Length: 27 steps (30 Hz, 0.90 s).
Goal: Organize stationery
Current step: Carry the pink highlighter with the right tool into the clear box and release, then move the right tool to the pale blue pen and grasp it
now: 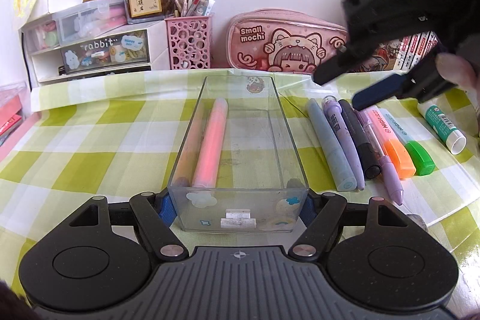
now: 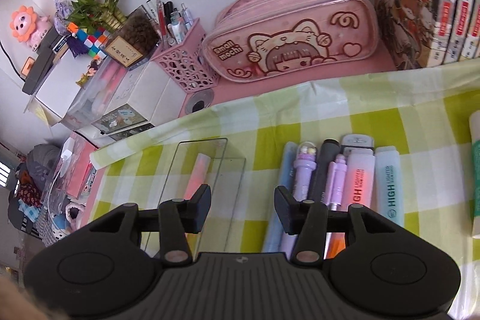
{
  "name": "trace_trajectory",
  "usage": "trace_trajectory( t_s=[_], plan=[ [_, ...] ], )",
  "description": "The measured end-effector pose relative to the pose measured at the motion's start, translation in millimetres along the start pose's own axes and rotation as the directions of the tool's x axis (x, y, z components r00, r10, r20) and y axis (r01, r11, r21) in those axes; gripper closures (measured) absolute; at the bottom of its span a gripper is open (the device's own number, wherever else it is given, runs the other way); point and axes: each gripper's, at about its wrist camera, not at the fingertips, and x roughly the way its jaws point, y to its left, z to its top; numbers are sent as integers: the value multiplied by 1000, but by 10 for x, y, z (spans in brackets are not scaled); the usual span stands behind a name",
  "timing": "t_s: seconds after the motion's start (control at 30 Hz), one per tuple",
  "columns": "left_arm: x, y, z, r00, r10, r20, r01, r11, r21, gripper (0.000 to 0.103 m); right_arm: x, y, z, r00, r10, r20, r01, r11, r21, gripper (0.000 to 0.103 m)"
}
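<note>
The left claw [image 1: 238,207] clenches the clear box [image 1: 282,122] holding two pens at centre frame, while the released right claw [image 2: 243,206] hangs empty above seven pens [image 2: 336,179].

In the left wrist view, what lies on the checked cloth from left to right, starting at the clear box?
Clear box → blue pen → lilac pen → black marker → purple pen → orange highlighter → green highlighter → glue stick.
</note>
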Motion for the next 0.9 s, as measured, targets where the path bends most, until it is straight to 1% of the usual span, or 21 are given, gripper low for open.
trace_trajectory(
  t_s=[0.07, 0.13, 0.2, 0.33, 0.5, 0.6, 0.67, 0.77, 0.8, 0.9],
  plan=[
    [0, -1, 0, 1000, 0, 0, 0, 1000, 0, 30, -65, -81, -86, 1000, 4, 25, -4, 1000, 9, 53],
    [0, 0, 0, 1000, 0, 0, 0, 1000, 0, 30, -121, -169, -177, 998, 28, 53, -30, 999, 25, 53],
    [0, -1, 0, 1000, 0, 0, 0, 1000, 0, 30, -148, -245, -246, 997, 35, 71, -39, 998, 49, 53],
    [0, -1, 0, 1000, 0, 0, 0, 1000, 0, 30, -146, -301, -345, 993, 47, 113, -53, 997, 55, 53],
    [0, -2, 0, 1000, 0, 0, 0, 1000, 0, 30, -68, -251, -477, 983, 104, 154, -108, 994, 21, 69],
    [0, -2, 0, 1000, 0, 0, 0, 1000, 0, 30, 45, -179, -508, 985, 97, 142, -97, 995, -8, 77],
    [0, -2, 1, 1000, 0, 0, 0, 1000, 0, 30, 122, -176, -516, 988, 87, 128, -86, 996, -9, 79],
    [0, -3, 1, 1000, 1, 0, -1, 1000, 0, 30, 195, -185, -516, 990, 65, 123, -64, 998, -5, 81],
    [0, -3, 0, 1000, 0, 0, 0, 1000, 0, 30, 220, -177, -523, 991, 51, 123, -49, 999, -18, 83],
    [0, -3, 1, 1000, 0, 0, 0, 1000, 0, 30, 252, -107, -560, 991, 24, 135, -14, 997, -77, 82]
  ],
)
